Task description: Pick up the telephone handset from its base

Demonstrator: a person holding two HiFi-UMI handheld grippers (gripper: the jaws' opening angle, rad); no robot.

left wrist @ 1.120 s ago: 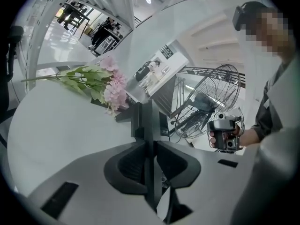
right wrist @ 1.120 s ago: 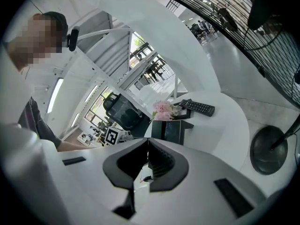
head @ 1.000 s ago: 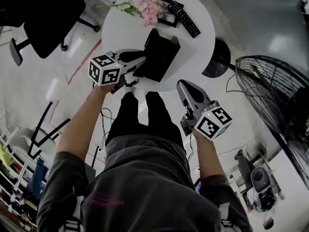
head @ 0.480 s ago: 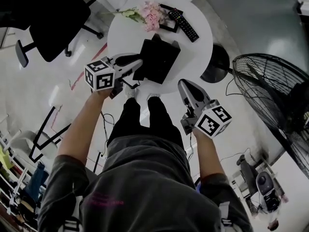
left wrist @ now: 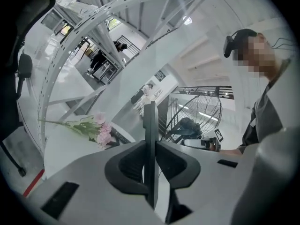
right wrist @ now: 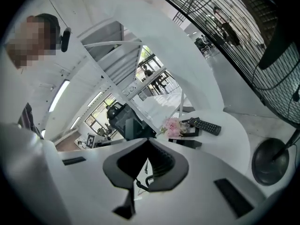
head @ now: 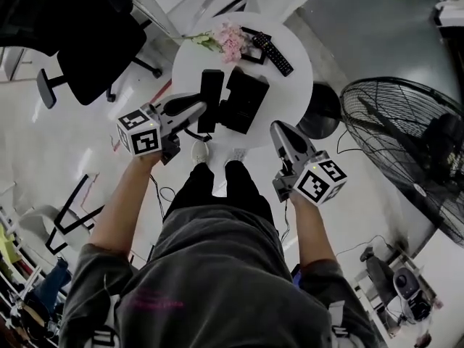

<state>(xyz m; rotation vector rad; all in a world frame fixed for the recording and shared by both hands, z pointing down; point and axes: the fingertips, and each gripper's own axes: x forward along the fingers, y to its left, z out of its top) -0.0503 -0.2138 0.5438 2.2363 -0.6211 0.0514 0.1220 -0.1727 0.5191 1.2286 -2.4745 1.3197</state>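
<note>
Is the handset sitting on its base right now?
No, the left gripper is shut on the handset, holding it off to the side of the base.

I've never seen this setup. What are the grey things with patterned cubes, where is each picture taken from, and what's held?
No robot: a person holds a two-jaw gripper in each hand; the cubes are part of them. The top-down picture comes from a camera on the person's head; the other two ride on the grippers, looking along their jaws. On the round white table are a black phone base, pink flowers and a remote. The left gripper is shut on the black handset, off the base. The right gripper is shut and empty.
</note>
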